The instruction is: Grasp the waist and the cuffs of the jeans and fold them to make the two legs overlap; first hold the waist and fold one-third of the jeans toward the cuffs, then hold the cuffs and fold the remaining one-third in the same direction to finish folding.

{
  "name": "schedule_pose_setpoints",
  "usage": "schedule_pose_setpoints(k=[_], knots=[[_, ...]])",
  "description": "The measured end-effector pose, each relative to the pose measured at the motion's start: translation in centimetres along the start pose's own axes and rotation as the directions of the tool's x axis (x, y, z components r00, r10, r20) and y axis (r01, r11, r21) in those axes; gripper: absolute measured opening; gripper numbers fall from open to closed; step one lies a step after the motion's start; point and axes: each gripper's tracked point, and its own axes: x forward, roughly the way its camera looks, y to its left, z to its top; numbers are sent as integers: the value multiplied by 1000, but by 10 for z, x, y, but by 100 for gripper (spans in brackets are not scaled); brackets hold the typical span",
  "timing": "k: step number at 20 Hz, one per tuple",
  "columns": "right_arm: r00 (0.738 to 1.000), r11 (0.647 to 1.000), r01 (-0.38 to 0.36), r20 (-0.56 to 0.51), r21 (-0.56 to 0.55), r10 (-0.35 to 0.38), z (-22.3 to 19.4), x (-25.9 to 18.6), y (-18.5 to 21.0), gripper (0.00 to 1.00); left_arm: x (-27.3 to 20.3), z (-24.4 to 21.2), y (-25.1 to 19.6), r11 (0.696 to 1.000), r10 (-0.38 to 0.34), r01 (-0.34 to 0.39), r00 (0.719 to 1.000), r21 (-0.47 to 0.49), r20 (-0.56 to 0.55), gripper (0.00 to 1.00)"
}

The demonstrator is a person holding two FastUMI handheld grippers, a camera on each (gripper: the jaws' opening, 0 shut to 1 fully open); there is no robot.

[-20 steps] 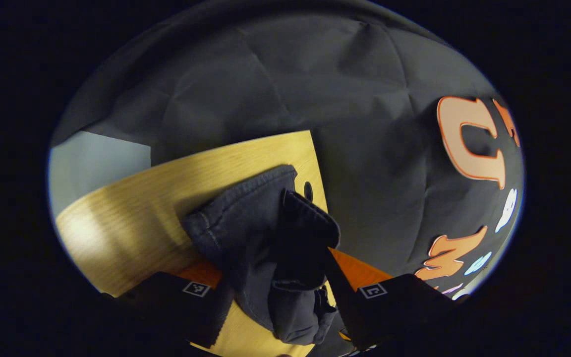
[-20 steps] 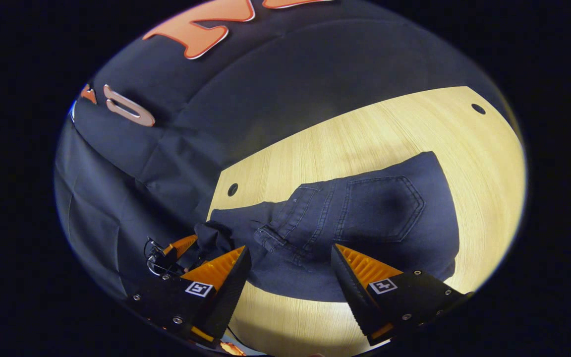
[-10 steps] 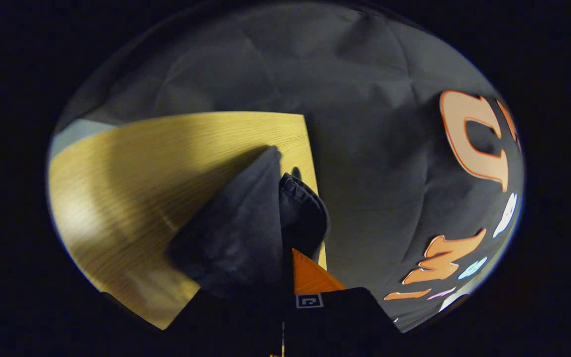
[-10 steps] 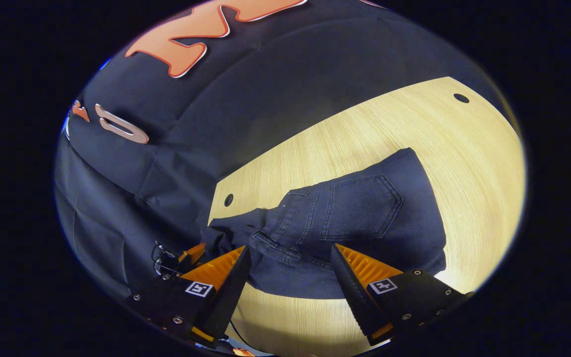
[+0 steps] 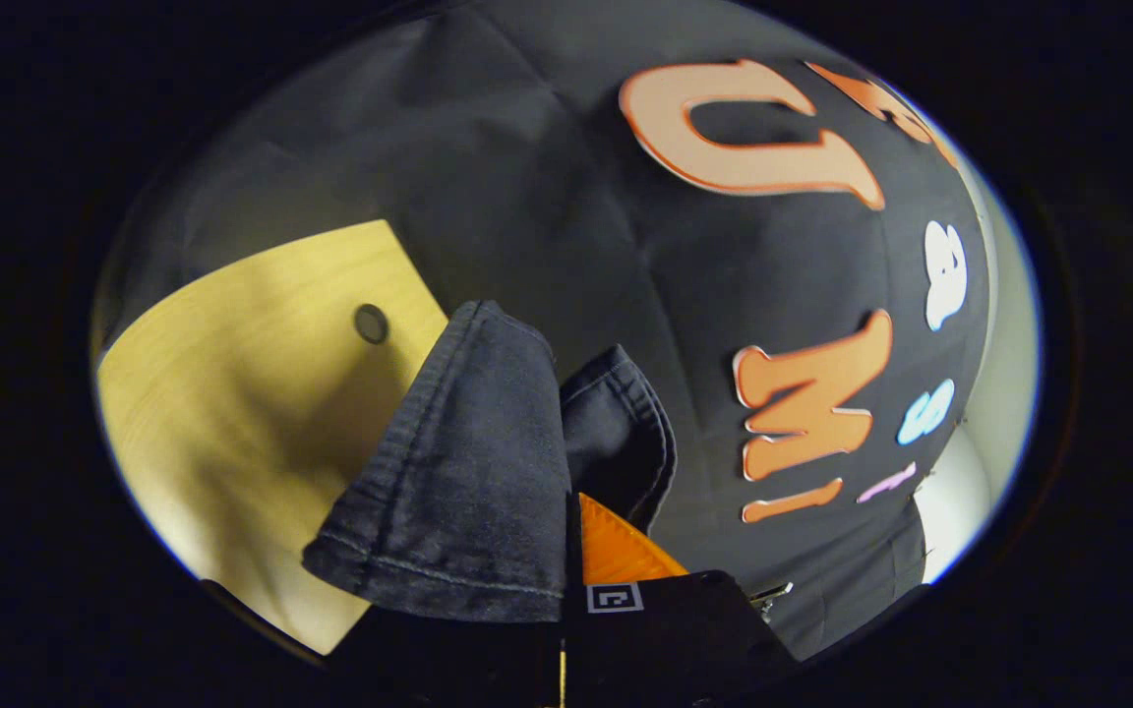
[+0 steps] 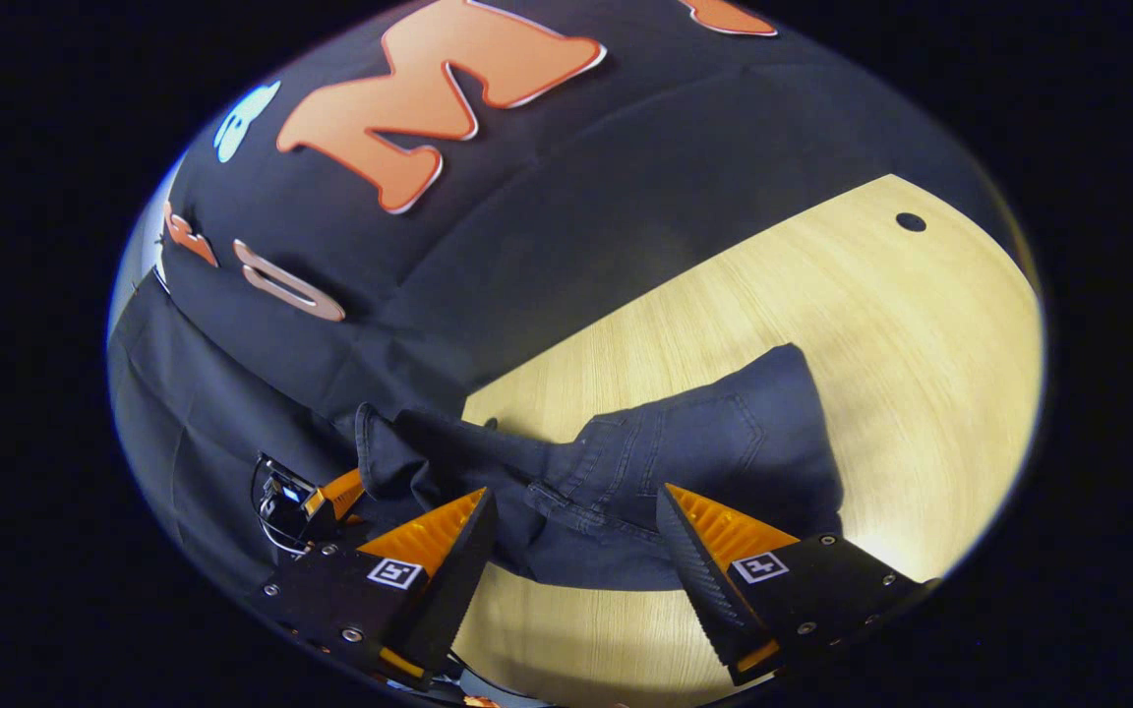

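Both legs' cuffs [image 5: 468, 462] are pinched in my left gripper [image 5: 566, 551] — fingers clamped on the denim, lifted off the table [image 5: 232, 393] near its corner w/ the hole. My right gripper [image 6: 576, 551] hangs w/ fingers spread apart, gripping nothing, above the jeans [image 6: 685, 472] — waist end lies on the table by its back edge, leg part rising toward the left gripper.

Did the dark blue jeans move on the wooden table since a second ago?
Yes. In the right gripper view, the dark blue denim jeans slid toward the light wooden table's left edge, covering its corner hole, pulled by the left tongs.
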Motion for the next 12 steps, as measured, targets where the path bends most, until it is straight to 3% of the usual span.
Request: schedule_pose_setpoints(k=[7, 10, 12], knots=[[989, 996, 12, 148, 84, -25, 41, -100, -81, 98, 57, -123, -84, 992, 16, 1, 990, 126, -138, 0], [983, 995, 38, 177, 95, -54, 50, -142, -114, 98, 93, -185, -93, 973, 101, -57, 976, 222, -191, 0], [979, 993, 37, 193, 115, -58, 58, -157, -131, 98, 111, -218, -84, 935, 207, -137, 959, 326, -193, 0]])
